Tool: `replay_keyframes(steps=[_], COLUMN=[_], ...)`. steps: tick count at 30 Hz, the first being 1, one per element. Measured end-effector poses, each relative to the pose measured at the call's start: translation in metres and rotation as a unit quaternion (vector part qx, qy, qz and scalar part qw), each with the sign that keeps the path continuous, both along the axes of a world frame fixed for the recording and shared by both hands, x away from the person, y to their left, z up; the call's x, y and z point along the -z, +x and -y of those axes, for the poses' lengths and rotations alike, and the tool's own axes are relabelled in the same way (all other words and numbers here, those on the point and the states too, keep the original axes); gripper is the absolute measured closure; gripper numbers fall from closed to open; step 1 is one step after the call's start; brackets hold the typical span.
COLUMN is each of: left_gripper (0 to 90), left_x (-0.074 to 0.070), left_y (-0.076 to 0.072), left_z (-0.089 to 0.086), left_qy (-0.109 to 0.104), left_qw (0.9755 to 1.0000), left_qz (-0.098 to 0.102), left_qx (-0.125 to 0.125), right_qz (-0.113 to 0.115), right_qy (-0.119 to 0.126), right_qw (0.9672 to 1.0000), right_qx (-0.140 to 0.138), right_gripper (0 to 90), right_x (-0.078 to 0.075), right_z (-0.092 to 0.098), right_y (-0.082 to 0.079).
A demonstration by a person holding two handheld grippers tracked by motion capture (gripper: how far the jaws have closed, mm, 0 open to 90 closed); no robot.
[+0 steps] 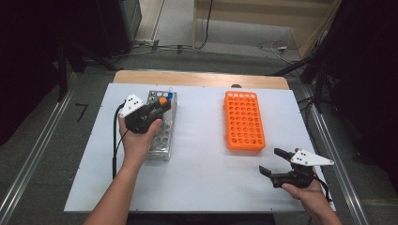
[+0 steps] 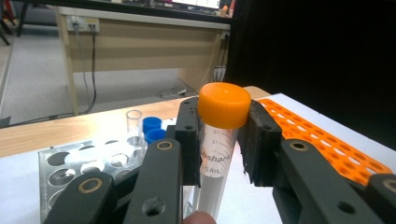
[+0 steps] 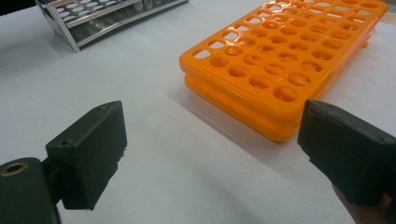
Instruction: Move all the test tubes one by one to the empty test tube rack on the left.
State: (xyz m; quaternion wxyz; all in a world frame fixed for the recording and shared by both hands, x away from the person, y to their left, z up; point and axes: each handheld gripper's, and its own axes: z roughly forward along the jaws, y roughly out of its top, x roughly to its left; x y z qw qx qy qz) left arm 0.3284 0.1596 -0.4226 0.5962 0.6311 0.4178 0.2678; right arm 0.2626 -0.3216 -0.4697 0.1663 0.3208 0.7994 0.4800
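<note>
One white counter (image 1: 202,183) stood on a grey floor, bearing one flat orange plastic rack (image 1: 243,120) and one metal wire rack (image 1: 164,136). The left tongs (image 1: 159,108), above the metal rack, gripped one clear orange-capped tube (image 2: 219,144). The right tongs (image 1: 273,161) gaped wide, holding nothing. Two blue caps (image 2: 153,129) sat racked.

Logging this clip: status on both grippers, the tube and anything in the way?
Left gripper shut on orange-capped tube, over metal rack. Right gripper open, empty, near orange rack. Nothing between the racks.
</note>
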Motion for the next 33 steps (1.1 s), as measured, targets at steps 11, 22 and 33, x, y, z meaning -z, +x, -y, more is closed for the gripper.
replay_keyframes(steps=[11,22,33], left_gripper=[71.0,70.9,69.3], left_x=[0.005,0.012,0.014], left_y=[0.003,0.001,0.007], left_z=[0.005,0.010,0.009], left_qy=[0.032,0.068,0.065], left_qw=[0.9989,0.9951,0.9918], left_qz=[-0.028,-0.068,-0.109], left_qx=[-0.018,-0.020,-0.019], right_qz=[-0.002,-0.004,-0.006], right_qy=[0.002,0.004,0.005], right_qw=[1.0000,1.0000,1.0000], right_qx=[0.003,0.002,0.004], right_gripper=[6.6,6.7,6.8], right_x=[0.002,0.002,0.003], right_z=[0.003,0.002,0.003], right_y=[0.002,0.003,0.004])
